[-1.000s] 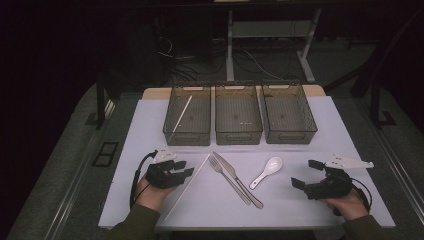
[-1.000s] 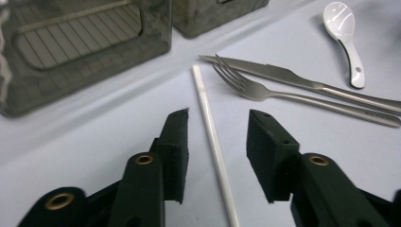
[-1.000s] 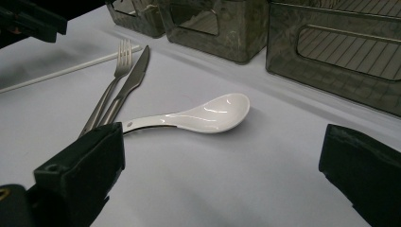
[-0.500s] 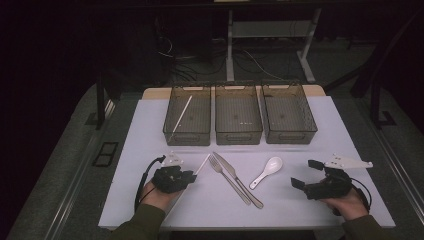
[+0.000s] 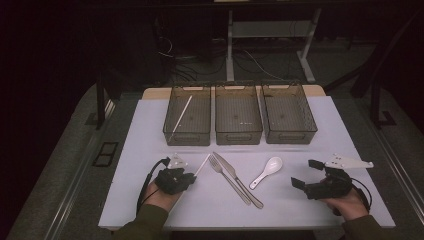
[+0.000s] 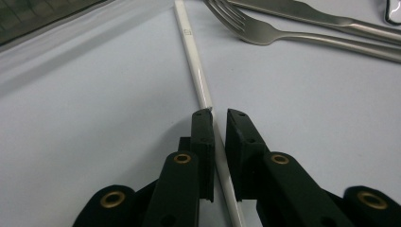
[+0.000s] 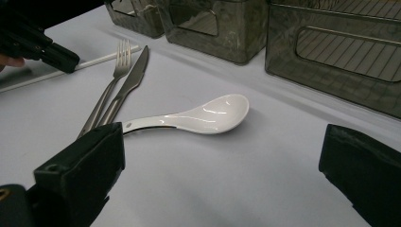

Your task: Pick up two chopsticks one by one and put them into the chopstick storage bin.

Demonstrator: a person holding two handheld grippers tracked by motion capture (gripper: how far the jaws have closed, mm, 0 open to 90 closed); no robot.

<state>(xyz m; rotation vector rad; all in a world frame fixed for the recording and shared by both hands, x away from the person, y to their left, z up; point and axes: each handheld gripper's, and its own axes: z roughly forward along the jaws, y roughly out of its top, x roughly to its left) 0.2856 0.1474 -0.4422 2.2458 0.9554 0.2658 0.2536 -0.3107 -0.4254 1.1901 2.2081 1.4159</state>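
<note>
At the near edge of the white table point(image 5: 150, 210), the left gripper point(image 6: 218, 116) has just been closing, and its jaws now pinch the near end of a white chopstick point(image 6: 193, 61), which lies flat on the table and runs away from the jaws toward the bins. In the high view the left gripper point(image 5: 187, 176) sits at the near left, with the chopstick point(image 5: 202, 165) slanting out from it.

At the near right, the right gripper point(image 5: 306, 174) rests low over the table with its jaws spread wide and nothing between them.

Between the two grippers lie a fork point(image 5: 227, 176) and a knife point(image 5: 240, 179), side by side, and a white spoon point(image 5: 267, 170) just to their right, apart from both.

Farther back, three clear bins stand in a row: the left bin point(image 5: 187, 137) holds another white chopstick point(image 5: 181, 117) leaning inside, beside the middle bin point(image 5: 239, 137) and the right bin point(image 5: 290, 136).
</note>
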